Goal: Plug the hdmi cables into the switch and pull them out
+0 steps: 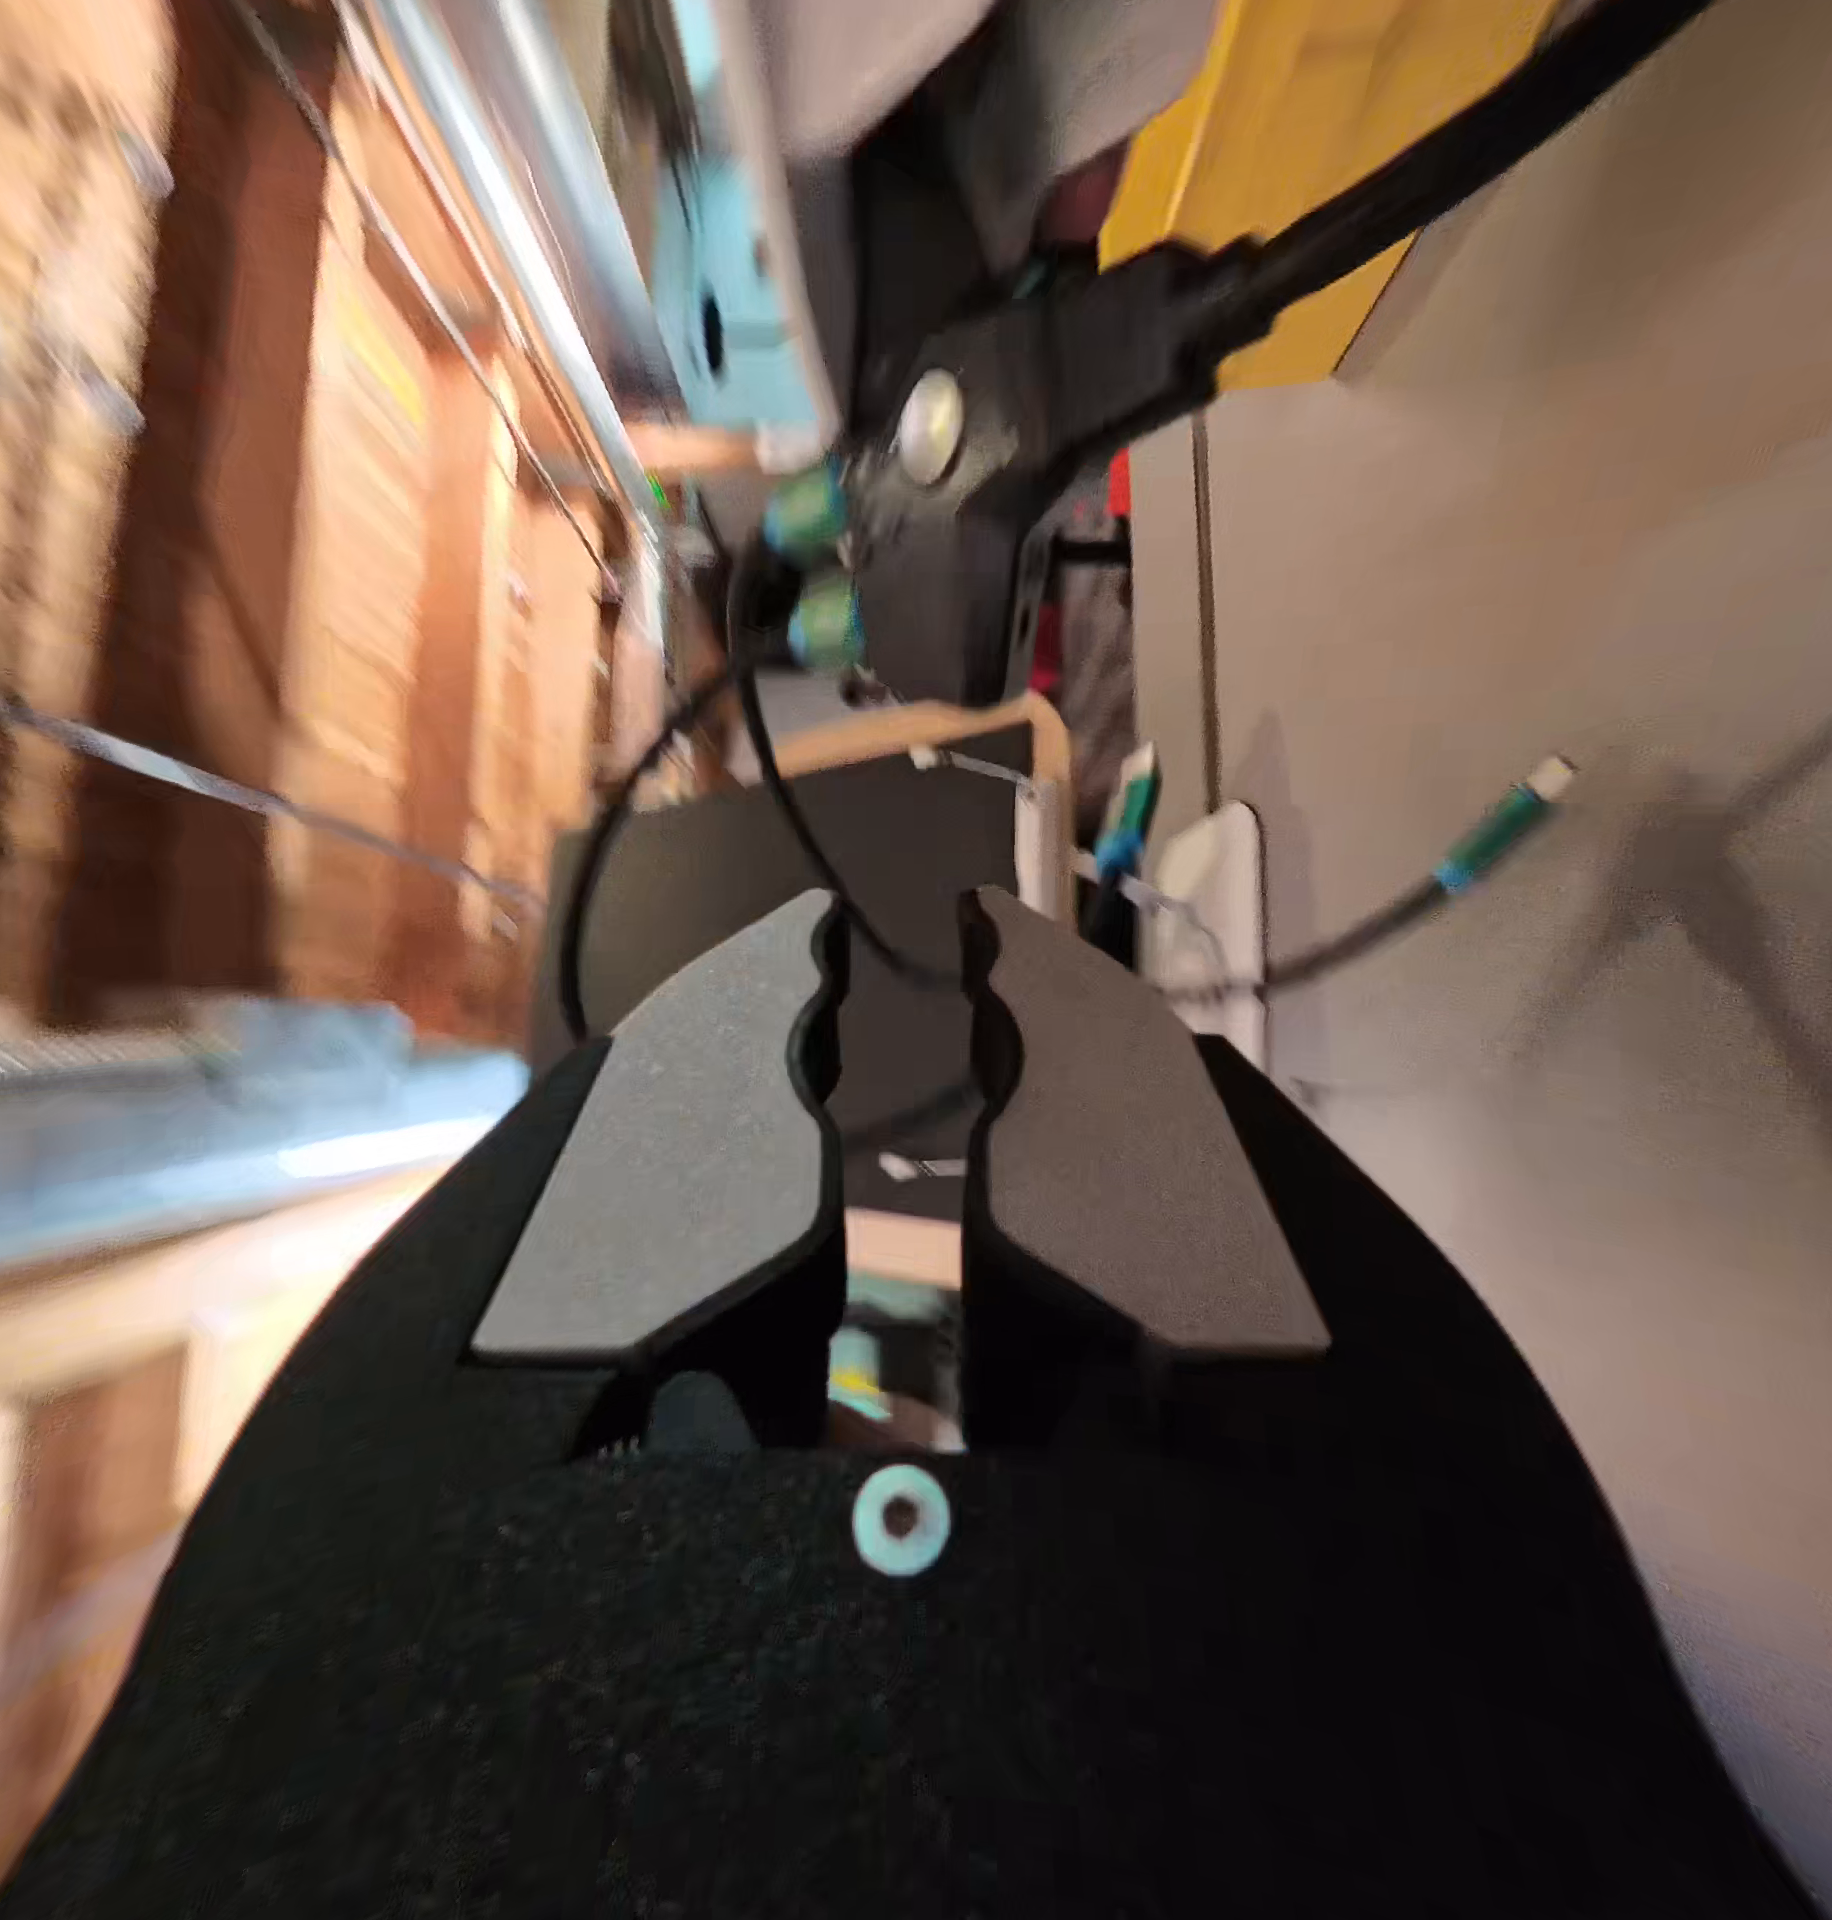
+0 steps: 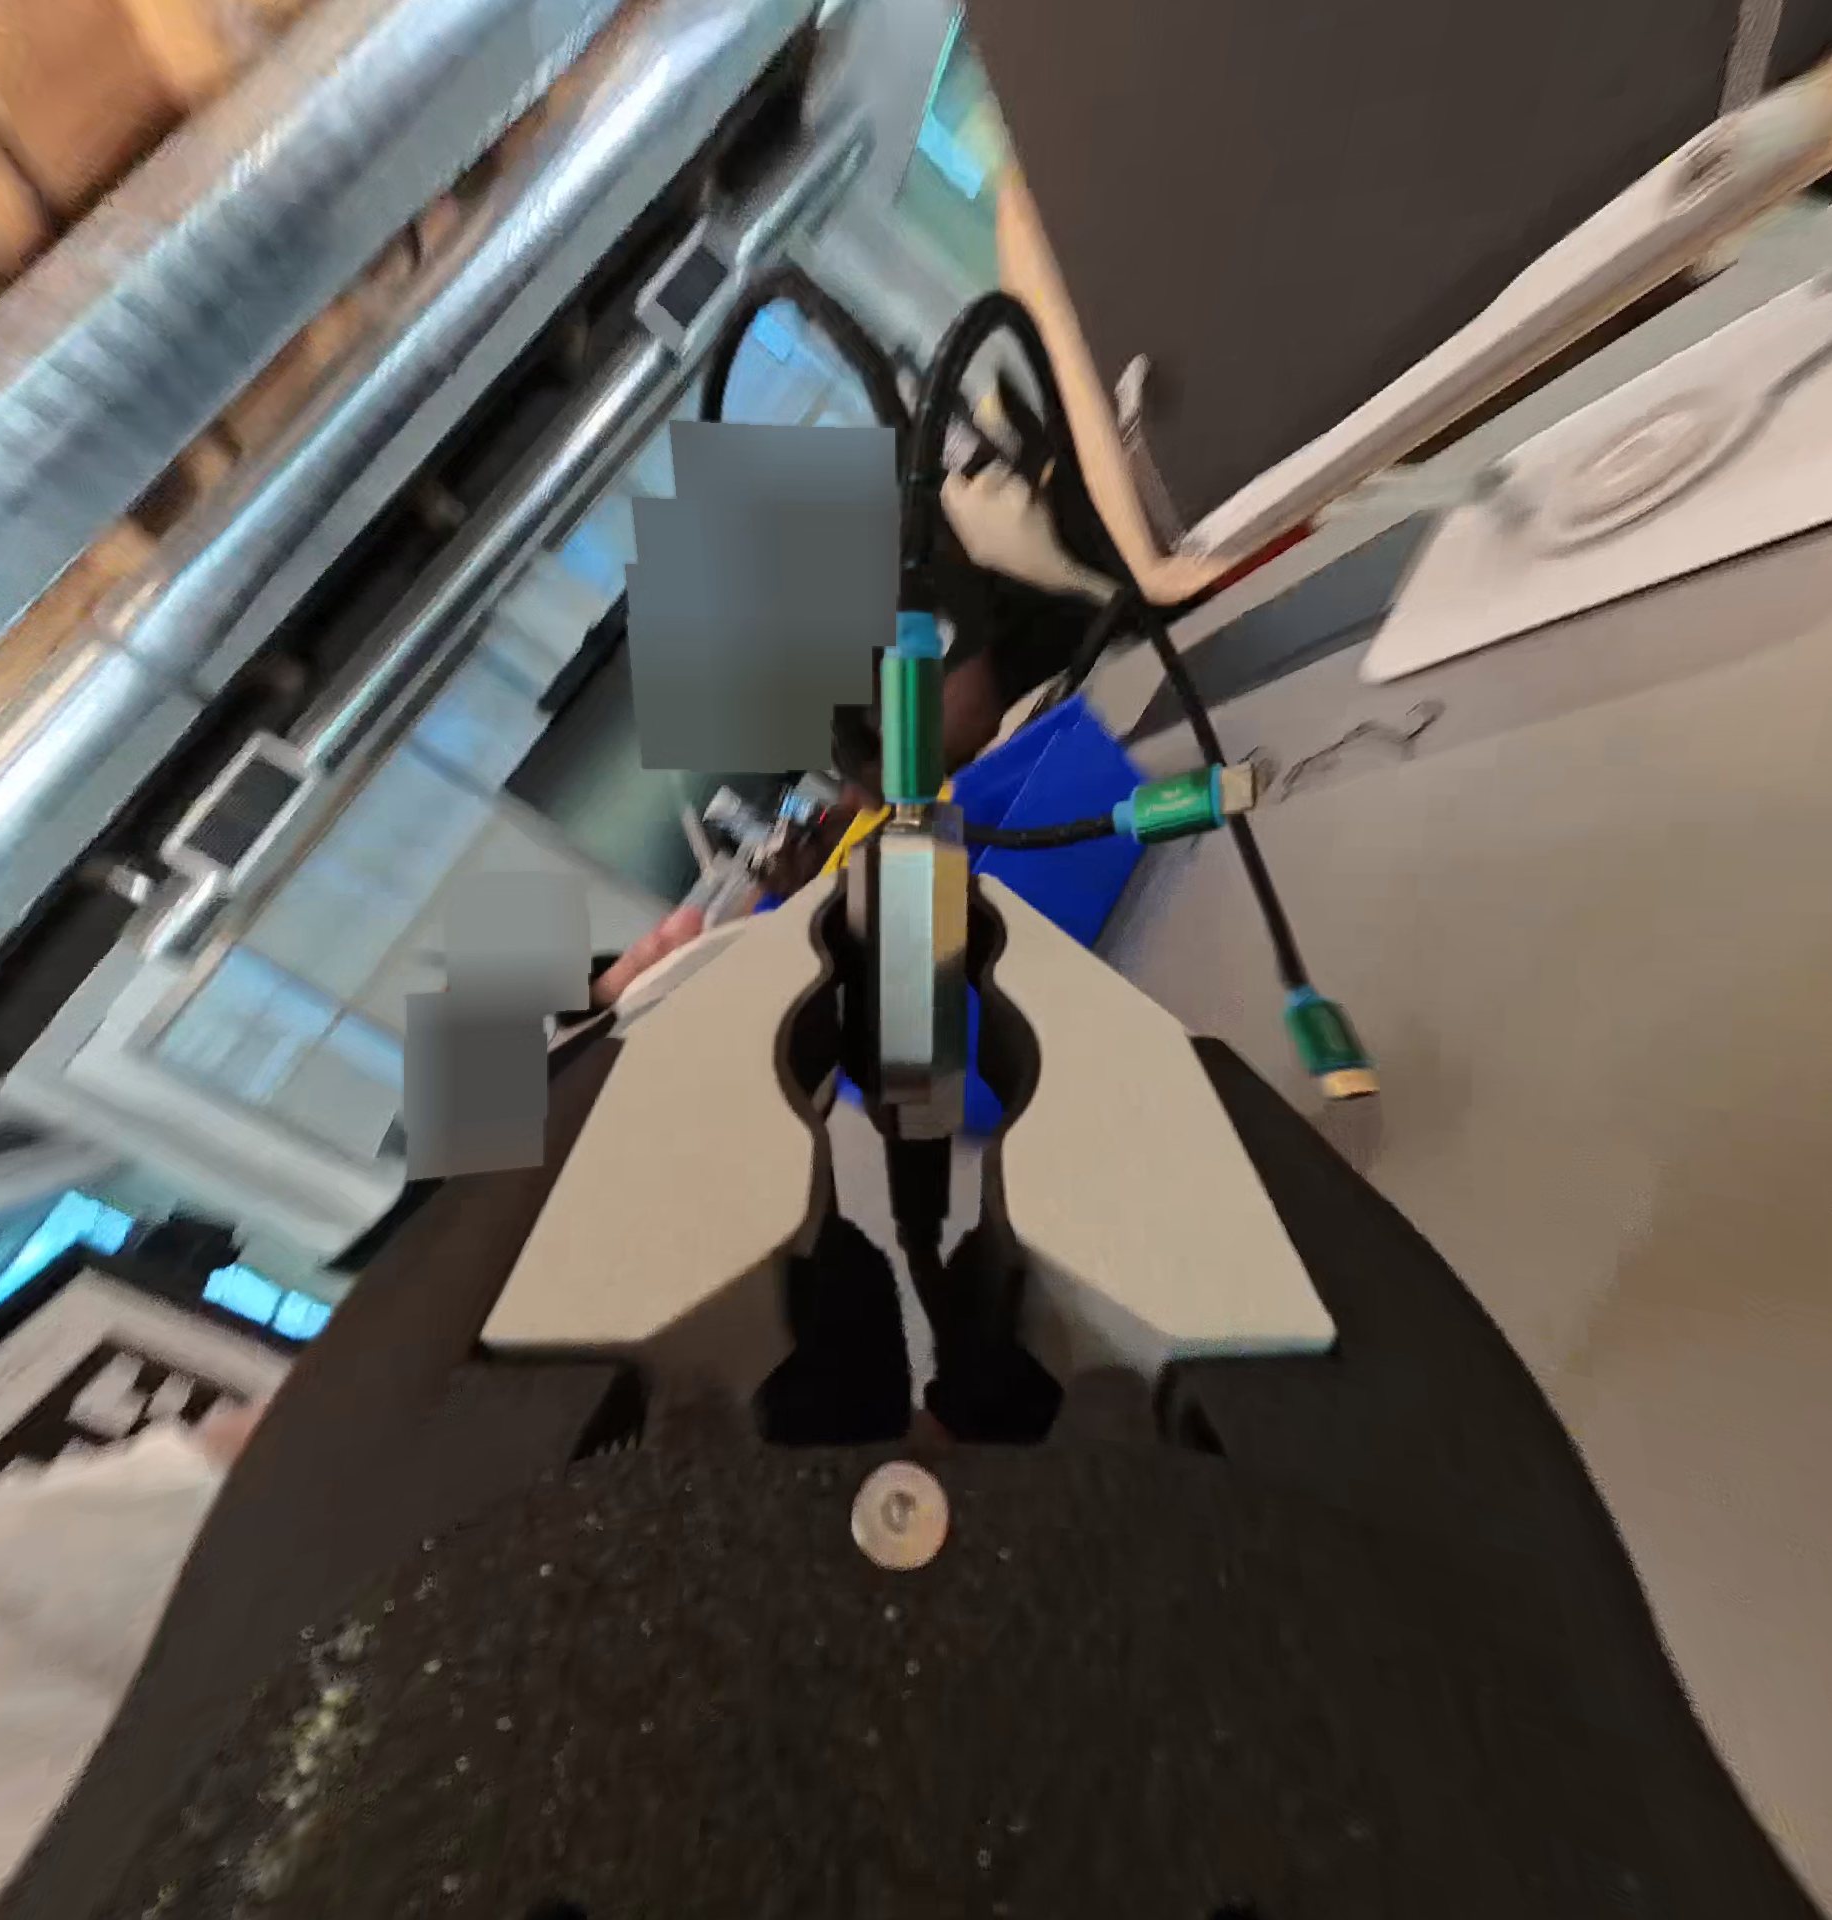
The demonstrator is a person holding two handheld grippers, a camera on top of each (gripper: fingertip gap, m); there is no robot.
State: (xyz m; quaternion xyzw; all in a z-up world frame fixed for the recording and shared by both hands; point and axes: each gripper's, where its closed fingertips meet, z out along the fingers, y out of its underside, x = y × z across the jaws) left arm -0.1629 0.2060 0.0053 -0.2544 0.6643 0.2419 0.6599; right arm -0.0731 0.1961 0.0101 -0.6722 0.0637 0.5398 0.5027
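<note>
My right gripper is shut on a small silver switch, held edge-on in the air. A green HDMI plug on a black braided cable sits in the switch's far end. Two more green plugs lie loose on the grey table. My left gripper is open a little and empty, with a black cable looping beyond its tips. In the blurred left wrist view the right gripper shows far off, with two green plugs at its tips.
A blue bin stands behind the switch. A white mat with a round disc lies at the table's right. A black panel and a white stand are ahead of my left gripper. Brown cardboard boxes are at left.
</note>
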